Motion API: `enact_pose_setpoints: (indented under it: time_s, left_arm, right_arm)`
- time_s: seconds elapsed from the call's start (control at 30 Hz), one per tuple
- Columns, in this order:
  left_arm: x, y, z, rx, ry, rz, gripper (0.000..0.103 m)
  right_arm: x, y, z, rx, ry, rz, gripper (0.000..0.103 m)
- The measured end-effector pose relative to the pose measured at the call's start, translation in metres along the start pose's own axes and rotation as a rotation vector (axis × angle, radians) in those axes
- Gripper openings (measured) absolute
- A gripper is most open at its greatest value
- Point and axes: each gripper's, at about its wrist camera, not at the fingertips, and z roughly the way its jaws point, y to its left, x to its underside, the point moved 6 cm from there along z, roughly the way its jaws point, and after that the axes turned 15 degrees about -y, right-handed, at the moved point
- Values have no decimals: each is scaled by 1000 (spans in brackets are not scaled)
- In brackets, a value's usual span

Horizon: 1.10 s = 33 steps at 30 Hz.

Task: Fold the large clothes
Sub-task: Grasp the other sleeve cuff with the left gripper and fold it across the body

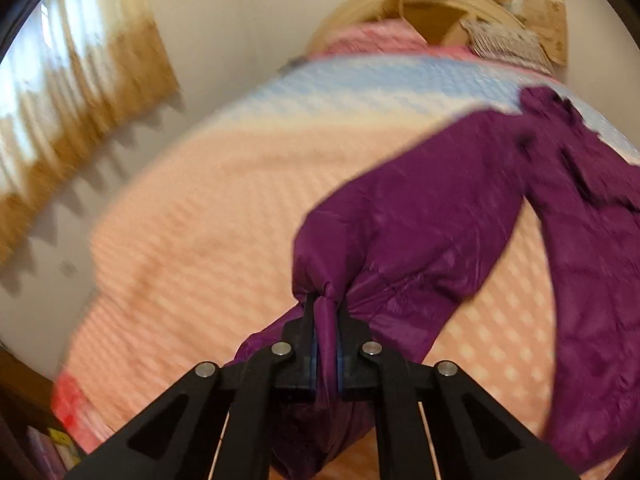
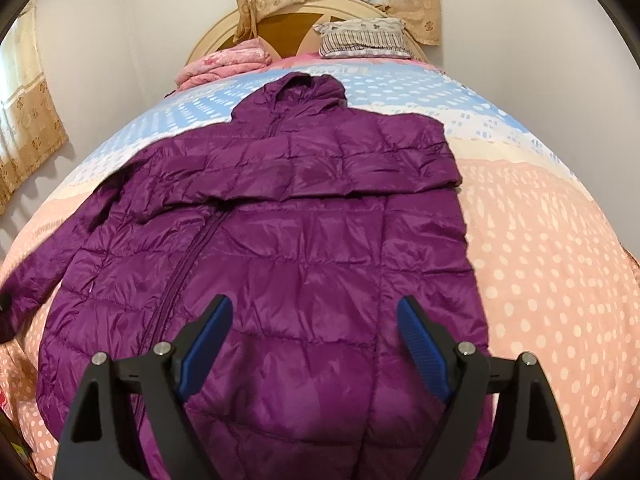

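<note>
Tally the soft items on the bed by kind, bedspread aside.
Purple puffer jacket: 1
Folded pink blanket: 1
Patterned pillow: 1
Total: 3

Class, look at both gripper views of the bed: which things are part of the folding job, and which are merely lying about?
Part of the job:
- purple jacket, spread on the bed
- its sleeve, pinched in the left gripper
- right gripper, open above the jacket

Just lying about:
- pillow
- folded pink blanket
- curtains
- headboard
- bedspread
</note>
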Motion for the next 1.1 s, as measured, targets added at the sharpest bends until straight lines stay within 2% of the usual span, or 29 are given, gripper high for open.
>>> enact_pose_setpoints:
  time_s: [0.1,0.17,0.23,0.4,0.53,0.73,0.87,1.1]
  left_arm:
    - [-28,30,11,-45,-37,-20,4]
    - [-42,36,16,-60,-59,1,4]
    - [-54,32,16,-81,-85,45,4]
    - [-94,0,12,-32,-149,56,3]
    - [-134,-50,0,53,-219,80,3]
    - [-178,-157,-24,205,-302,167,3]
    - [-187,-230,-31,299,-318,215,3]
    - [-174,-357,-48,459,-323,269,5]
  right_arm:
    - [-4,-8,-1,10,-10,8,86]
    - [-4,-15,0,16,-9,28,86]
    - [-4,-21,0,21,-7,43,86]
    - [-6,-33,-1,38,-10,43,86]
    - [-11,-47,-2,53,-20,48,86]
    - [-14,-71,-4,80,-27,69,86]
    - [-12,-87,-6,101,-25,92,86]
    - [-6,-109,-5,122,-12,109,86]
